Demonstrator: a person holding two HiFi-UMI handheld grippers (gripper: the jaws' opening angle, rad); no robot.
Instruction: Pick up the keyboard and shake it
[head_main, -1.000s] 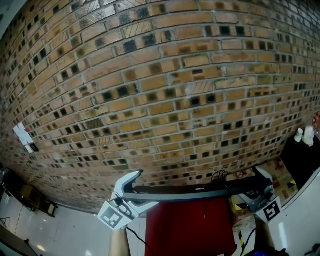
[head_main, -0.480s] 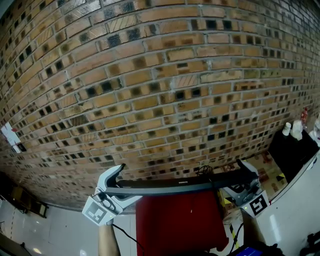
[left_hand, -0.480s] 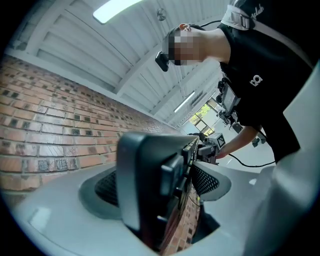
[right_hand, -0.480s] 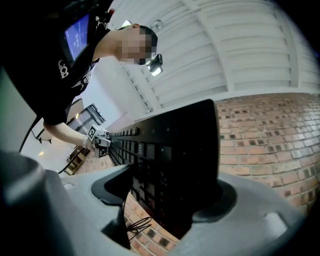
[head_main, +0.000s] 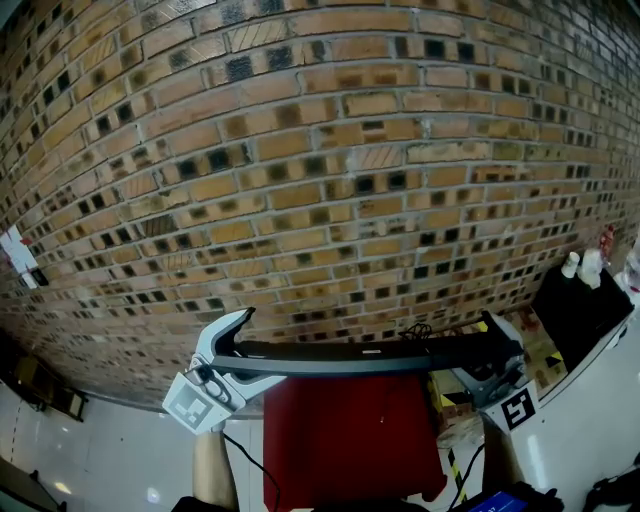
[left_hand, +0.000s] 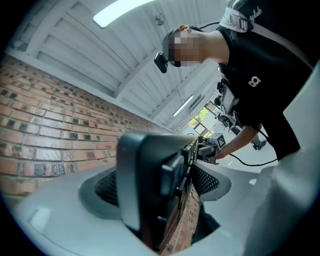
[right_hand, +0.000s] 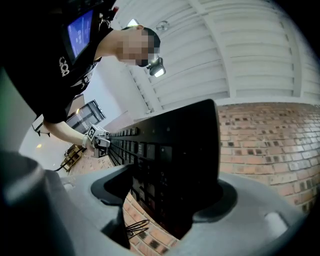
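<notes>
A black keyboard (head_main: 370, 357) hangs in the air edge-on, level, in front of a brick wall. My left gripper (head_main: 236, 352) is shut on its left end and my right gripper (head_main: 497, 352) is shut on its right end. In the left gripper view the keyboard's end (left_hand: 150, 187) fills the space between the jaws. From the right gripper view its keyed face (right_hand: 165, 165) runs away toward the other gripper (right_hand: 97, 137).
A brick wall (head_main: 320, 180) fills most of the head view. A red-topped table (head_main: 345, 440) lies below the keyboard. A black stand with white bottles (head_main: 585, 265) sits at the right. Coiled cable (head_main: 415, 333) lies by the wall.
The keyboard and both grippers have shifted a little left and up in the head view over the last second, still held at both ends.
</notes>
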